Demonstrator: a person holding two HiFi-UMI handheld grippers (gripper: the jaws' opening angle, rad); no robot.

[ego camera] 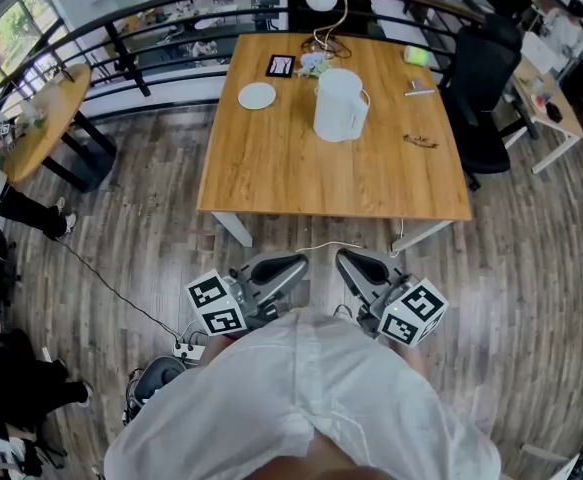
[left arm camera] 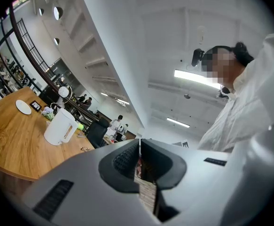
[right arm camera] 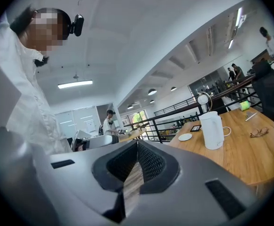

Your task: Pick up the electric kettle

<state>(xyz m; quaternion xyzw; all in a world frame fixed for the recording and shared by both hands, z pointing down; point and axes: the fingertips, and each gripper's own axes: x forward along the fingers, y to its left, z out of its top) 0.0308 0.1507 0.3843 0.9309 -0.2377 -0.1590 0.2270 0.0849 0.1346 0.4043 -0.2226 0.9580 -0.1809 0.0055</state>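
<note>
White, seemingly plastic cylindrical kettle (ego camera: 339, 105) on wood-grain table (ego camera: 271, 173); left gripper (ego camera: 302, 261) and right gripper (ego camera: 341, 257) closed, empty.

Even, bright daylight fills the head view, coming from the windows (ego camera: 16, 18) at the upper left of the frame. The desk (ego camera: 271, 168) shows a soft sheen and only a faint shadow beside the white kettle (ego camera: 339, 105), whose top is nearly blown out. Strong fisheye distortion bends the floor planks (ego camera: 531, 268) and the railing (ego camera: 171, 6) toward the edges. Both gripper views are round with black corners. In the left gripper view a ceiling strip light (left arm camera: 198, 78) glares at the right; in the right gripper view a second strip light (right arm camera: 74, 84) glows at the left. The left gripper (left arm camera: 139, 142) and the right gripper (right arm camera: 137, 142) fill the lower frame, slightly soft, their inner hollows in shadow.
</note>
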